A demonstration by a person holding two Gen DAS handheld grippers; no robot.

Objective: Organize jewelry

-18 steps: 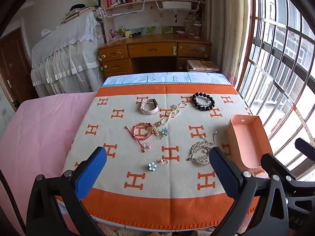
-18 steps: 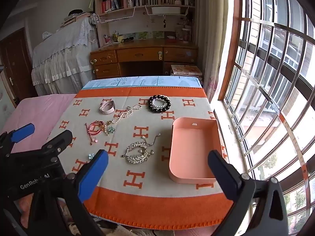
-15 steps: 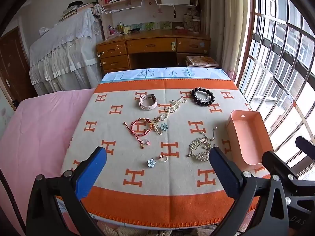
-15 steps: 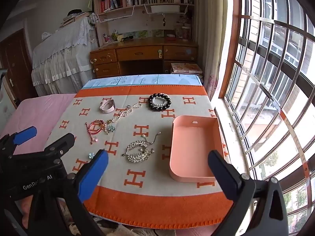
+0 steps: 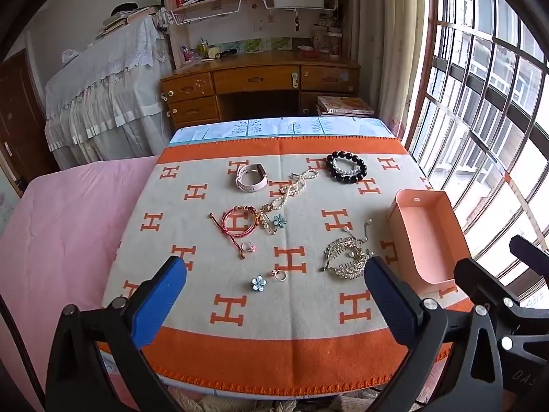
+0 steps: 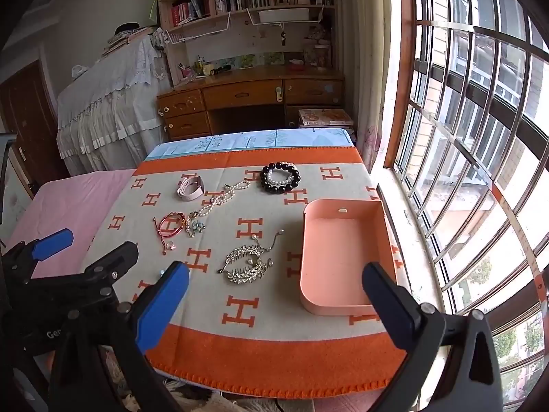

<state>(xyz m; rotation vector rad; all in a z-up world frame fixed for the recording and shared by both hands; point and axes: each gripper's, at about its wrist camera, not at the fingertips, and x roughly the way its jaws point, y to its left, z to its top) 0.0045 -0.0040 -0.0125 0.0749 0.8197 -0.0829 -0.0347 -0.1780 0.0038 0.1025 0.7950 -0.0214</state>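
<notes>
We see jewelry scattered on the blanket (image 5: 308,360) beyond both grippers; the silver hair comb (image 5: 346,257) lies nearest, probably untouched. Left gripper (image 5: 274,295) and right gripper (image 6: 274,295) gape wide, empty. Pink tray (image 6: 343,305) right.

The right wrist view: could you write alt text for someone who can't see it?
An empty pink tray sits at the window side of an orange-bordered blanket, with jewelry spread to its left: a silver hair comb, black bead bracelet, pearl strand, red cord bracelet and pink watch. The open right tongs frame the foreground; the left tongs hover at lower left.
</notes>
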